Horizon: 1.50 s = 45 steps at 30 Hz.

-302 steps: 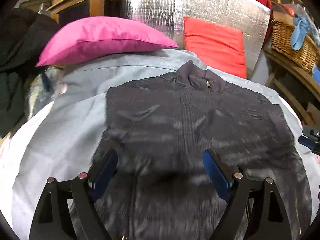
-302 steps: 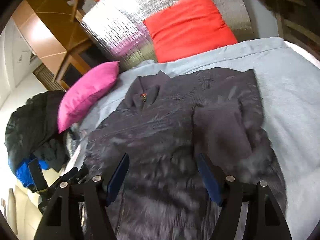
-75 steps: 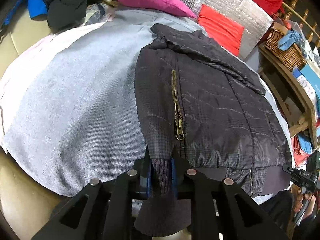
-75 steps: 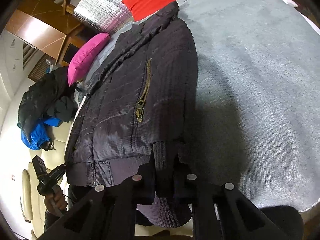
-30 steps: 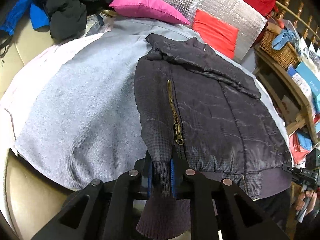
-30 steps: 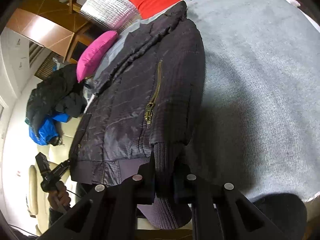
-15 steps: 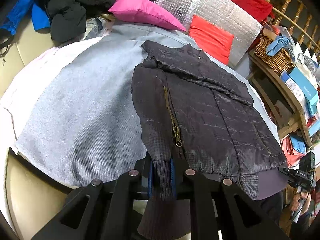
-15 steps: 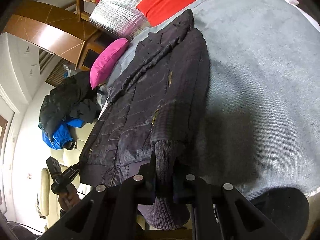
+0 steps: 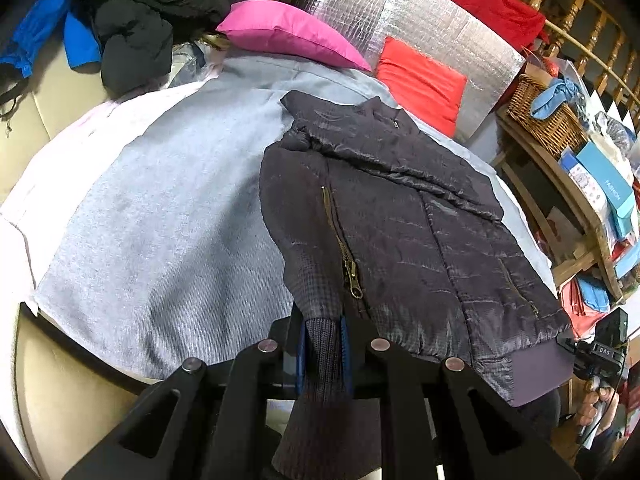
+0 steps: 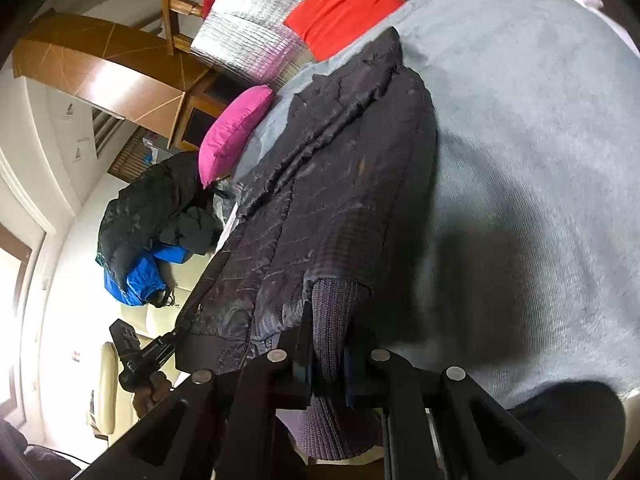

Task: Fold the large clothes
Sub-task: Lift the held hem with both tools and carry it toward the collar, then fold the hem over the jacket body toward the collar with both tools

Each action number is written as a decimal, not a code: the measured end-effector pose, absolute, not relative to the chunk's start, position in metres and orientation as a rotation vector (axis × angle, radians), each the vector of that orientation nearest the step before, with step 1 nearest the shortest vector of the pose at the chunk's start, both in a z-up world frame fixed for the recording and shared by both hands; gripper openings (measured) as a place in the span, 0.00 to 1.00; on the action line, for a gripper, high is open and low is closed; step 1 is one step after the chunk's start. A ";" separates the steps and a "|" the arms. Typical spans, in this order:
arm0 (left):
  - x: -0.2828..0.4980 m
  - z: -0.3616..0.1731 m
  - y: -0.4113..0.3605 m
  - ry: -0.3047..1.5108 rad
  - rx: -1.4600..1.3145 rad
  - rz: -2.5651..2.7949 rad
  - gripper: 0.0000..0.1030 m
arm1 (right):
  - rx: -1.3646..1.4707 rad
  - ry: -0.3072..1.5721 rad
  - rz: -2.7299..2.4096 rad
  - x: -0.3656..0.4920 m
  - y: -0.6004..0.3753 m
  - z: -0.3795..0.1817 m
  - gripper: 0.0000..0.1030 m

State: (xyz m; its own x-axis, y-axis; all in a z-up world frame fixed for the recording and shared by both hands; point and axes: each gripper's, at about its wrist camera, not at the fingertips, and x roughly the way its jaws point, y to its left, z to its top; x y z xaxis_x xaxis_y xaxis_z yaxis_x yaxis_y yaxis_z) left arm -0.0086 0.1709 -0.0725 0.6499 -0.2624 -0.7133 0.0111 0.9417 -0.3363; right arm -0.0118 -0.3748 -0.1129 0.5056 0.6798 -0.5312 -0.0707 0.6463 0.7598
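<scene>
**One jacket, two grippers clamped on its hem**

Grey cloth [image 9: 160,216] covers the wide surface where one dark quilted jacket [image 9: 400,216] lies with its sleeves folded in and its collar toward the far cushions. Two cushions rest back there, one pink cushion [image 9: 288,32] and one red cushion [image 9: 420,80], against a silver quilted panel [image 9: 400,16]. One wicker basket [image 9: 544,116] sits on a wooden shelf at the side; a blue box [image 9: 608,180] there reads "FASHION". The left gripper [image 9: 323,354] is closed tight on the jacket's ribbed hem at one corner. The right gripper [image 10: 328,364] pinches the ribbed hem at the other corner, lettered "DAS" on its body in the left wrist view.
</scene>
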 end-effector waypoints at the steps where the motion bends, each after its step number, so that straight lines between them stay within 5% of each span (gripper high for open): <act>1: -0.009 -0.072 0.170 0.851 -0.315 -0.159 0.14 | 0.750 0.945 0.506 -0.011 -0.374 -0.114 0.11; 45: 0.011 -0.057 0.193 0.815 -0.477 -0.236 0.14 | 0.871 0.801 0.579 0.010 -0.390 -0.084 0.11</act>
